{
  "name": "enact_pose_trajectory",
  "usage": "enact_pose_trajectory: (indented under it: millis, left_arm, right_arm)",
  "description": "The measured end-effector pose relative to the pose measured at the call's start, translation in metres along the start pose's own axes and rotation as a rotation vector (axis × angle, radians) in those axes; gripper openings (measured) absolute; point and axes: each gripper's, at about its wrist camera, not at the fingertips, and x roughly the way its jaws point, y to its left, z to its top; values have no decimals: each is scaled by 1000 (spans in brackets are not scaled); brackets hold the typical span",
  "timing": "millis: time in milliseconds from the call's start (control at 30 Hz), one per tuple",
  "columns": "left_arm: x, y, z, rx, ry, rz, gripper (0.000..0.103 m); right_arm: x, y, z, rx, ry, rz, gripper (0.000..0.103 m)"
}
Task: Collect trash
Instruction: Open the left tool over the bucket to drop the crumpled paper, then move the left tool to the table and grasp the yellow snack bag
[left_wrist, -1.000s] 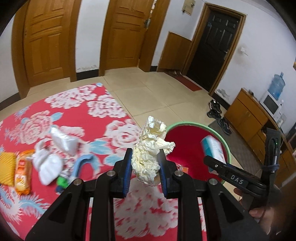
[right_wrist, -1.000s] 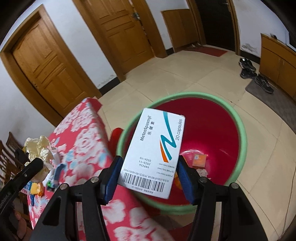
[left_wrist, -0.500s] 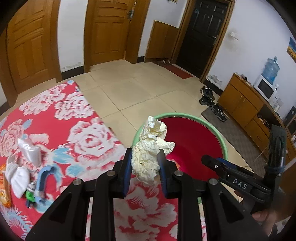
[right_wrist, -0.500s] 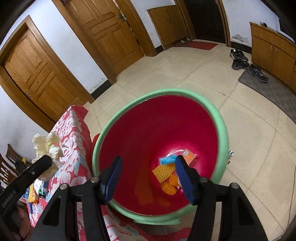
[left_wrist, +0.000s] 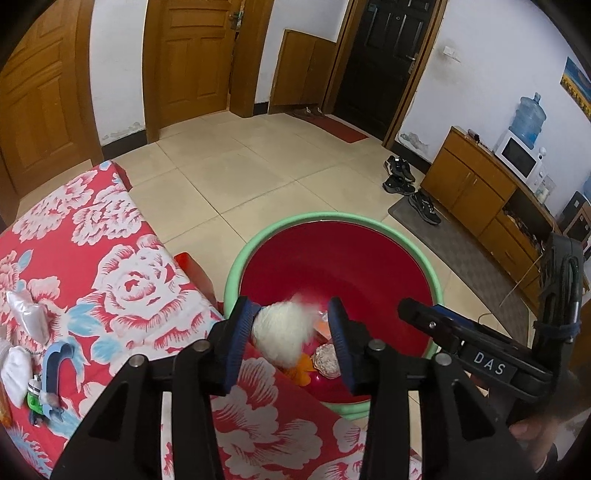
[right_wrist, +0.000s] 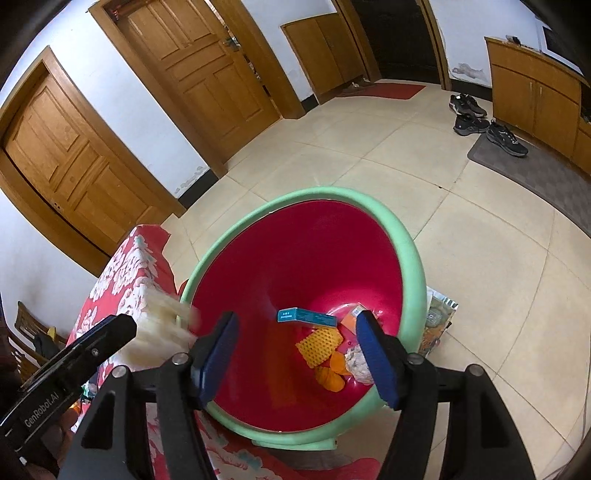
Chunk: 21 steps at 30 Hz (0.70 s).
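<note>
The red bin with a green rim (left_wrist: 332, 216) stands on the floor against the table. My left gripper (left_wrist: 290, 310) hangs over its near edge, jaws opening. A crumpled cream paper ball (left_wrist: 284, 336), blurred, is loose between the blue pads. The right wrist view shows the same paper (right_wrist: 162, 325) beside one left finger (right_wrist: 110, 332). My right gripper (right_wrist: 295, 321) is above the bin (right_wrist: 369, 201), jaws opening with nothing between them. The teal and white medicine box (right_wrist: 306, 316) lies at the bin's bottom. One finger of the right gripper (left_wrist: 417, 314) shows in the left wrist view.
The table under a red flowered cloth (left_wrist: 110, 258) carries a white pouch (left_wrist: 27, 319) and a blue clip-shaped item (left_wrist: 55, 363). Yellow and orange scraps (right_wrist: 319, 345) lie in the bin. A foil packet (right_wrist: 437, 317) sits on the floor beside it. Shoes (left_wrist: 399, 177) and a wooden cabinet (left_wrist: 480, 192) stand further off.
My left gripper moved over the bin and its jaws parted, letting the paper ball go. My right gripper let the medicine box drop into the bin and its jaws widened.
</note>
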Motion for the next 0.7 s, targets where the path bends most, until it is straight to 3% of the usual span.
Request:
enact_pose_trajectory:
  millis: [700]
  left_arm:
    - [-48, 39, -15, -94, -54, 54, 43]
  right_arm:
    - [-19, 22, -10, -31, -8, 30, 73]
